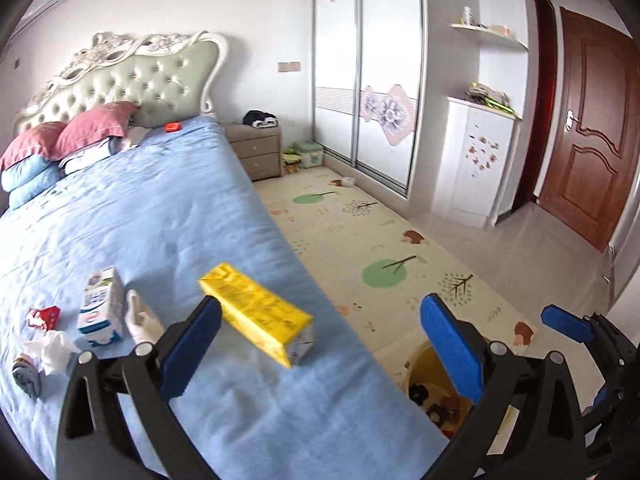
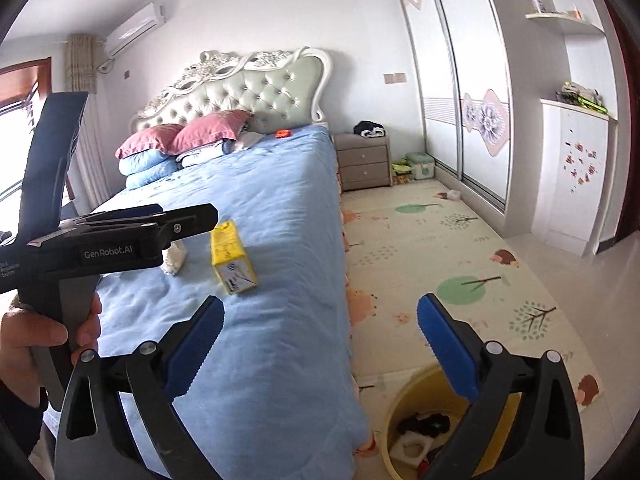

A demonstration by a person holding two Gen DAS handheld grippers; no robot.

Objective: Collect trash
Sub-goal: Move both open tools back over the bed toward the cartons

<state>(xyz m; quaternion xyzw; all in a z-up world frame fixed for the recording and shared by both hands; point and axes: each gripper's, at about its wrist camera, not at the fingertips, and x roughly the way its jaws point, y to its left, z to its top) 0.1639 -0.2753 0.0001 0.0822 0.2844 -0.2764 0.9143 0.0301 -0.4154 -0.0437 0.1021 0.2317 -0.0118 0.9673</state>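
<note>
A yellow carton lies on the blue bed, just ahead of my open, empty left gripper; it also shows in the right wrist view. Left of it stand a white and blue carton, a white crumpled piece, a red wrapper, a tissue and a grey scrap. A yellow bin holding trash stands on the floor beside the bed, under my open, empty right gripper. The bin also shows in the left wrist view.
Pillows lie by the headboard, with a small red item near them. A nightstand stands beside the bed, then a sliding wardrobe and a brown door. A patterned play mat covers the floor.
</note>
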